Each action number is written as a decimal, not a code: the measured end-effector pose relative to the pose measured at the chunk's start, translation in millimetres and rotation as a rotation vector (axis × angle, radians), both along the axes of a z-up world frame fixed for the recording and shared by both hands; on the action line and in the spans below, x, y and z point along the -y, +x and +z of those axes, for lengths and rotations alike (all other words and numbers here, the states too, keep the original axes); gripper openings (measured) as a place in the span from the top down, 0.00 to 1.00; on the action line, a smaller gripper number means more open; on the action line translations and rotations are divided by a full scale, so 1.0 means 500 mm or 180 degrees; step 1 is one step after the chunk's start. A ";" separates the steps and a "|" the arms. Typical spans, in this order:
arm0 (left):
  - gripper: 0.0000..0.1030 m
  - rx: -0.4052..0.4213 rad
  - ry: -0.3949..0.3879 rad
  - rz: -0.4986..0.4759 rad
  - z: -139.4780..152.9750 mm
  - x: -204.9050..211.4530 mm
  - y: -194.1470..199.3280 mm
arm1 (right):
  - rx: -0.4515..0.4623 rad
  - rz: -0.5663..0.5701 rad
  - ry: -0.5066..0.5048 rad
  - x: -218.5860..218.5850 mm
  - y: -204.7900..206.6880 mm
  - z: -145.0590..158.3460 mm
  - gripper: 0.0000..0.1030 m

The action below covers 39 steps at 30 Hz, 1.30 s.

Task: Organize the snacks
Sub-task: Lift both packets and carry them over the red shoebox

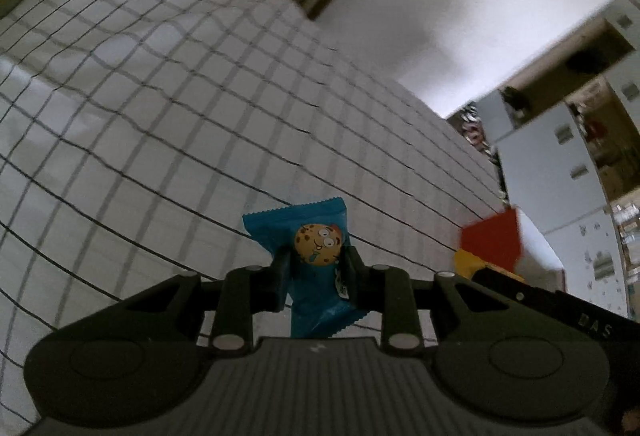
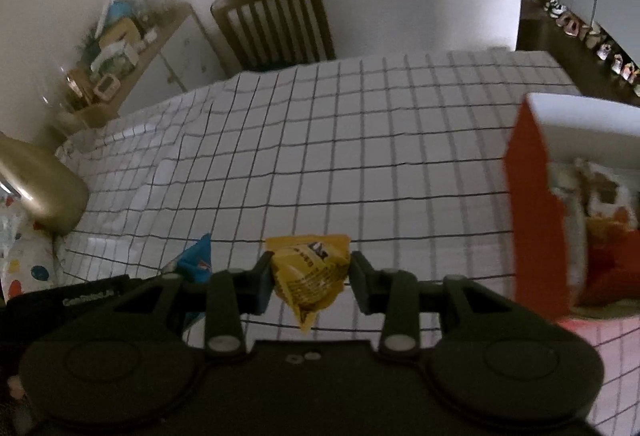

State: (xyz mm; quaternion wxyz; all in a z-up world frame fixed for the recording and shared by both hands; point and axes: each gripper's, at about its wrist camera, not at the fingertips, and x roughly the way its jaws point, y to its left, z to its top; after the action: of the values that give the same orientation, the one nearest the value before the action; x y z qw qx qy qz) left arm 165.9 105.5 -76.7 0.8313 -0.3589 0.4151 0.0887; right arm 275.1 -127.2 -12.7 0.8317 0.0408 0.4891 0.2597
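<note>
two snacks are in hand, one per claw. the left claw [image 1: 316, 268] pinches a blue packet [image 1: 314, 268] across its middle, jaws narrow, the packet's long axis running up and away along the fingers with the cookie face between the pads. the right claw [image 2: 310, 274] holds a crumpled yellow packet [image 2: 310, 268] the same way, jaws a bit wider, the packet bulging between the pads. both claws point steeply down over the checked table [image 2: 360, 139], clear of its cloth. the move ahead likely turns on the red box [image 2: 532, 220]: it stands to the right of the right claw, near it, open side showing other snacks inside, and farther right of the left claw, whose view catches only its corner. so the right hand is nearer and would probably drop first. a chair [image 2: 276, 23] sits at the far edge.
</note>
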 end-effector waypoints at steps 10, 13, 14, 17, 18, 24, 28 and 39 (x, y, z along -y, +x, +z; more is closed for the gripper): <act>0.74 0.0213 0.0213 -0.0302 0.093 0.201 0.025 | 0.0126 -0.0098 0.0183 0.192 -0.013 0.049 0.64; 0.74 0.0270 0.0250 -0.0350 0.112 0.262 0.040 | 0.0199 -0.0104 0.0217 0.250 -0.010 0.061 0.64; 0.74 0.0286 0.0266 -0.0372 0.117 0.282 0.045 | 0.0218 -0.0118 0.0223 0.272 -0.007 0.064 0.64; 0.74 0.0324 0.0332 -0.0450 0.134 0.342 0.062 | 0.0240 -0.0152 0.0254 0.329 0.002 0.067 0.64; 0.74 0.0335 0.0351 -0.0475 0.137 0.359 0.067 | 0.0251 -0.0165 0.0255 0.343 0.005 0.067 0.64; 0.74 0.0387 0.0507 -0.0633 0.158 0.469 0.106 | 0.0275 -0.0252 0.0289 0.443 0.030 0.057 0.63; 0.74 0.0370 0.0610 -0.0821 0.163 0.534 0.149 | 0.0299 -0.0351 0.0227 0.497 0.054 0.043 0.63; 0.74 0.0151 0.0997 -0.1264 0.112 0.662 0.284 | 0.0174 -0.0639 -0.0004 0.619 0.112 -0.030 0.63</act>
State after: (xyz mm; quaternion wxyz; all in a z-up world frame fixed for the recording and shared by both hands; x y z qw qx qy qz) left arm 307.8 -225.5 -20.5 0.8874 -0.1392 0.4390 -0.0216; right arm 331.4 -436.9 -27.5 0.8666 0.0819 0.4599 0.1757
